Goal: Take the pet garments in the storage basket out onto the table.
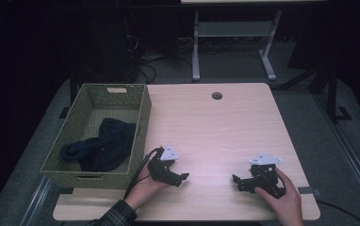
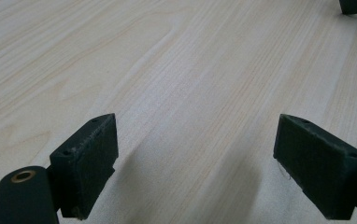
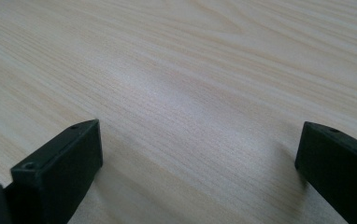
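A woven green basket point(image 1: 143, 113) stands on the left side of the light wood table point(image 1: 216, 127), and a dark blue garment point(image 1: 102, 146) lies bundled inside it. My left gripper point(image 1: 182, 178) rests on the table just right of the basket's near corner, held by a hand in a plaid sleeve. Its jaws stand wide apart over bare wood point(image 2: 195, 116) with nothing between them. My right gripper point(image 1: 237, 181) sits near the front right of the table and points left. It is open too, over bare tabletop point(image 3: 200, 126).
A round cable hole point(image 1: 216, 96) sits near the table's far edge. Beyond the table are the white legs of another desk point(image 1: 196, 52) and cables on the floor. A black tip of the other gripper point(image 2: 356, 5) shows at the top right of the left gripper view.
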A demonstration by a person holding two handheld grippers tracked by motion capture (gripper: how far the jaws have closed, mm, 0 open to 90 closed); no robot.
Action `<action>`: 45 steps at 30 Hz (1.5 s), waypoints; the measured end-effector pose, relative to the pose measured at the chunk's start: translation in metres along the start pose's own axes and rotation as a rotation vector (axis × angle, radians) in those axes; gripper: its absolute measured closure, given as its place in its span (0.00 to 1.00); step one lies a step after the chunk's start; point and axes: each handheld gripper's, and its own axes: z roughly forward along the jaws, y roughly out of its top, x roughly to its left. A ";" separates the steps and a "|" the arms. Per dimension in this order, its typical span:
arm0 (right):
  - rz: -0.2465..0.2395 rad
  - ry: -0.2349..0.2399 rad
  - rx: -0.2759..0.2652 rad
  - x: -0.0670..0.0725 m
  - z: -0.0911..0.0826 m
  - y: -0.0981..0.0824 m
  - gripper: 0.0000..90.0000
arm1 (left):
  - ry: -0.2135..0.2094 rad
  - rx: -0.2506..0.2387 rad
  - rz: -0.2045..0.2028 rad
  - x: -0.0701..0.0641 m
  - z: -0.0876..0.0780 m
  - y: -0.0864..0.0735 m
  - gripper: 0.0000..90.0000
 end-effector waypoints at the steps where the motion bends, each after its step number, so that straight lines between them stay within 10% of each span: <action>1: 0.000 0.000 0.000 0.000 0.000 0.000 0.00 | 0.002 -0.001 0.001 0.000 -0.001 0.001 0.15; 45: -0.002 0.000 0.001 0.000 0.000 0.000 0.00 | -0.035 -0.058 -0.017 0.008 -0.018 0.021 0.15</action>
